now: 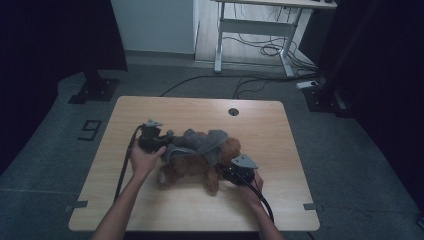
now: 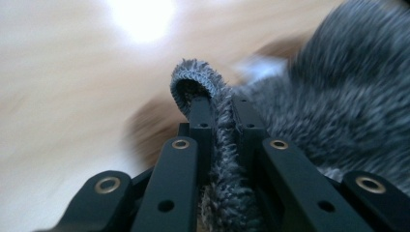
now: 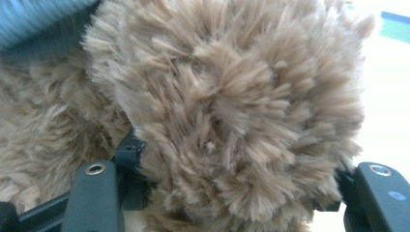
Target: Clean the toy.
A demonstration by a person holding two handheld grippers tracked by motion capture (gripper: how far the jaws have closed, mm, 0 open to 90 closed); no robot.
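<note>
At left, my left hand-held gripper (image 1: pixel 159 141) pinches the grey garment's (image 2: pixel 223 145) hem; mid-counter (image 1: pixel 150 107) lies the brown plush toy (image 1: pixel 192 167); at right, my right hand-held gripper (image 1: pixel 231 173) clamps its limb. Step: undressing, I judge. Next: steady leftward pull.

Digit "9" (image 1: pixel 91 129) marked on grey floor, left of table.

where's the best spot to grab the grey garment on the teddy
Its hem, from the teddy's left side in the high view. The grey garment is thin fleece, and its rolled edge stands free of the brown teddy, so narrow jaws can pinch it flat. The left gripper is already shut on that edge there.
</note>
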